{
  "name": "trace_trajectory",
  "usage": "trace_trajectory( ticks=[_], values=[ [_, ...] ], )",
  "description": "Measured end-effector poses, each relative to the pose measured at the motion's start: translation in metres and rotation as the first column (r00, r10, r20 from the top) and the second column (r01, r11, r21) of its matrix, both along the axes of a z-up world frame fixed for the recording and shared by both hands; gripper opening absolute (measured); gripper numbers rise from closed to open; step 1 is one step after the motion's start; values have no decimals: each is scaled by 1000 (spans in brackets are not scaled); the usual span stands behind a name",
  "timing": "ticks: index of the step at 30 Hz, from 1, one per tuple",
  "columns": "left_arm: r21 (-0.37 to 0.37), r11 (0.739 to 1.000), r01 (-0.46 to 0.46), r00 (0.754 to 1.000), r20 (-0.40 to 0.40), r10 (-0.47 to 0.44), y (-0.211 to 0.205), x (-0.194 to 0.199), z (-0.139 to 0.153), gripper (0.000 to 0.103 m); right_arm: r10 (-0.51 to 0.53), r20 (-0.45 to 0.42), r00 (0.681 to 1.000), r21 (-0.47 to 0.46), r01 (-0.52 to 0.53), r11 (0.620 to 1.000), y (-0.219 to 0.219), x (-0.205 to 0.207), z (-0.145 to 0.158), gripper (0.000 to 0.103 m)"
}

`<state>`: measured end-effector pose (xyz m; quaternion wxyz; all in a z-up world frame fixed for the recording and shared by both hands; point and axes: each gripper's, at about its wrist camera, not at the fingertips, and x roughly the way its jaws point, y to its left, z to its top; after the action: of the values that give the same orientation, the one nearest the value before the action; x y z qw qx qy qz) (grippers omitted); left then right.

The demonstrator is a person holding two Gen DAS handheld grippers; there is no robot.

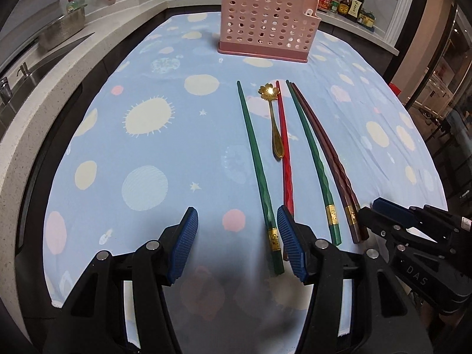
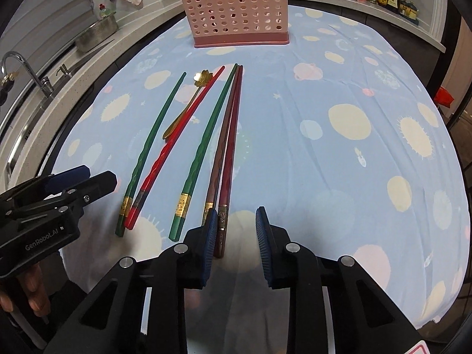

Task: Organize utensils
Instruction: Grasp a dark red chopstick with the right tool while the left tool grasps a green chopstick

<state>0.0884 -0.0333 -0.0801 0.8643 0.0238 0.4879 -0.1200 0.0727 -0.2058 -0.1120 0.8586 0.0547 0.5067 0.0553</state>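
Lying flat on the blue tablecloth [image 1: 147, 177], near the middle: a green chopstick [image 1: 253, 153] at the left, then a gold spoon [image 1: 275, 124] touching a red chopstick [image 1: 284, 147], then a second green chopstick [image 1: 309, 153] and a dark brown pair [image 1: 327, 153] close together at the right. Standing far behind them, upright: a pink holder [image 1: 265, 20] with holes.

Left gripper [image 1: 236, 215]: spread wide, holding nothing, with the thick end of the left green chopstick just inside its right finger. Right gripper [image 2: 236, 215]: also apart, less wide, holding nothing, with the thick end of the brown pair beside its left finger.

Probably light, stiff and glossy, so likely slippery and quick to roll or swing under a pinch. Better to take hold at the thick near end, around the gold band, where the faceted shaft gives more grip. Spoon small and thin; best taken at the broad end of the handle.
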Motion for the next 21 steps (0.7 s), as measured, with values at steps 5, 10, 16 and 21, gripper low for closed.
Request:
trace_trajectory(
  ticks=[5,10,16,21],
  values=[
    [1,1000,12,1000,-6,-12,-2,0,0,53,7,-2,1000,0,-7,1000,2,0,-1,22],
    [-1,1000,22,999,-32,-22,-5,1,-7,53,9,-18,1000,1,-9,1000,2,2,-6,18],
    [-11,1000,12,998,-64,-13,-2,2,-14,53,-2,-19,1000,5,2,1000,0,3,-7,13],
    [-9,1000,28,997,-76,-28,-6,-1,-18,53,-9,-18,1000,8,9,1000,-2,2,-7,11]
  ],
)
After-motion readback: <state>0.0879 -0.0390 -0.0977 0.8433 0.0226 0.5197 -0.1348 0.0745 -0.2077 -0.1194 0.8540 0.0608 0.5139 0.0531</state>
